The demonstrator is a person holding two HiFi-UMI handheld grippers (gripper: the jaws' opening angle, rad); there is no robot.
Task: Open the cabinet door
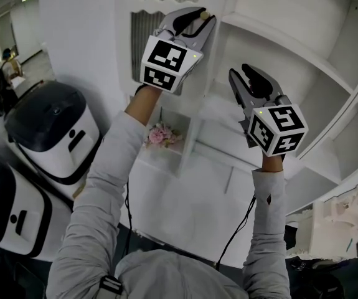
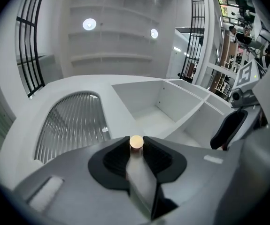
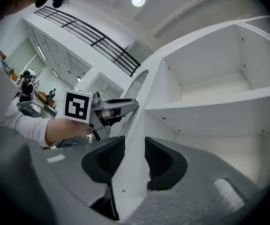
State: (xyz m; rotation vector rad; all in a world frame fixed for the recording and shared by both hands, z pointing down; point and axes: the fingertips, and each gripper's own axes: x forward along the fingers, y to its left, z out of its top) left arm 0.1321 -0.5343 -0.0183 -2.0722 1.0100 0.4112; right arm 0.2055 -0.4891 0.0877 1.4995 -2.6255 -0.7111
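At the free edge of the cabinet door (image 2: 71,125): left gripper (image 1: 202,17), clenched on the small brass knob (image 2: 136,142). Step in hand: grasp made, door seemingly already ajar. The next move calls for a steady pull, swinging it wider.
Right of the door: right gripper (image 1: 240,73), jaws apart — door's edge lined up between them, nothing pressed.
Beyond the door: bare white shelves (image 1: 278,39).
Below it: pink flowers (image 1: 160,134).
Left of it: two white-and-black machines (image 1: 54,129) — possibly near the swing.
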